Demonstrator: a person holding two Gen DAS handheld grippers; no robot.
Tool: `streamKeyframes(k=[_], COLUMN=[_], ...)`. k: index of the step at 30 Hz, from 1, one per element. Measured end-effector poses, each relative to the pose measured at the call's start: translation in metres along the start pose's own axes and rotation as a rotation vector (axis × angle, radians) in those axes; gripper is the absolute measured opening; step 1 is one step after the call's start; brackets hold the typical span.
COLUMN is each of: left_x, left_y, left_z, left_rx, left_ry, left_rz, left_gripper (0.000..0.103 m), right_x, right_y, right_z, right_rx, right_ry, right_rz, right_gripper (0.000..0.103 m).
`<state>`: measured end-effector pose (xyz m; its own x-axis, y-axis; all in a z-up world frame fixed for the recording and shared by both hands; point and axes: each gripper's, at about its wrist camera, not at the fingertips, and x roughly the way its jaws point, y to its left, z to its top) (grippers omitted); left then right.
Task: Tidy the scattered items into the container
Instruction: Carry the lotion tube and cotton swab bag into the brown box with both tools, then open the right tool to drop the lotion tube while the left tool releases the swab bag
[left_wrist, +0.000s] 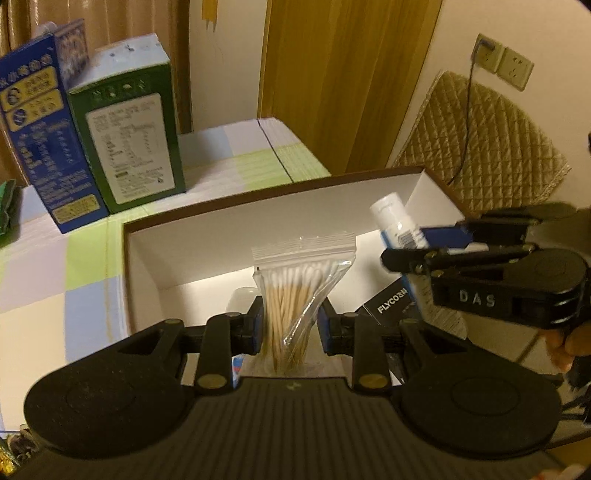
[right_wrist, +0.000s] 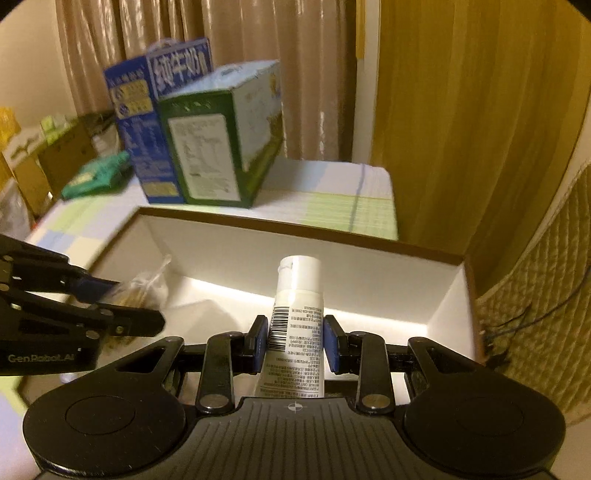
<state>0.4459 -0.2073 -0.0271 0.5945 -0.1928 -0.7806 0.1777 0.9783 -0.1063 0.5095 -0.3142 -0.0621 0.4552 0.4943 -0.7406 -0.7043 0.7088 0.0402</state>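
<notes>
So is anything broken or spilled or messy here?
Nothing looks broken or spilled. The left gripper holds a sealed bag of cotton swabs and the right gripper holds a white tube, both over the open box. The bag is squeezed in the middle, but only by the grip.

1. The left wrist view rides just behind its own fingers (left_wrist: 258, 325), tilted steeply down, close over the open white box (left_wrist: 207, 236) on the checked surface (left_wrist: 55, 280).
2. The right wrist view sits just as close above the same box (right_wrist: 236, 251), angled down, facing the curtain (right_wrist: 236, 66).
3. Both share the box, the green carton (left_wrist: 129, 136) (right_wrist: 207, 155), and each catches the other gripper from the side.
</notes>
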Motion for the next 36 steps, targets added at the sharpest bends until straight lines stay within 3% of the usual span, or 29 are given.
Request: streamKeyframes(k=[9,18,29,32,35,36], left_x=[0.058,0.094,0.108,0.111,0.113,0.114], left_y=[-0.007,-0.018,-0.022,-0.024,-0.026,-0.026], left_z=[0.017,0.023,0.025,0.027,0.028,0.028], left_rx=[-0.038,-0.036,-0.038,-0.035,-0.030,-0.028], left_ry=[0.089,0.133,0.148,0.150,0.151,0.151], left_rz=[0.010,0.018,0.019,0.018,0.013,0.012], left_gripper=[0.024,0.024,0.024,0.024,0.024,0.024], right_x=[0.038,0.057,0.064,0.061,0.054,0.053], right_y=[-0.032,-0.035,-0.045,-0.046,-0.044,-0.043], right_z=[-0.003,-0.007,-0.009,-0.007,-0.006,-0.006], right_rx=[-0.095,-0.273,-0.268,-0.260,-0.263,-0.265], right_ry=[0.107,0.129,0.122,0.109,0.080,0.074], right_rz=[-0.075,-0.137,-0.121,-0.103,-0.094,-0.093], right_gripper=[0.029,0.029,0.029,0.038,0.061,0.064])
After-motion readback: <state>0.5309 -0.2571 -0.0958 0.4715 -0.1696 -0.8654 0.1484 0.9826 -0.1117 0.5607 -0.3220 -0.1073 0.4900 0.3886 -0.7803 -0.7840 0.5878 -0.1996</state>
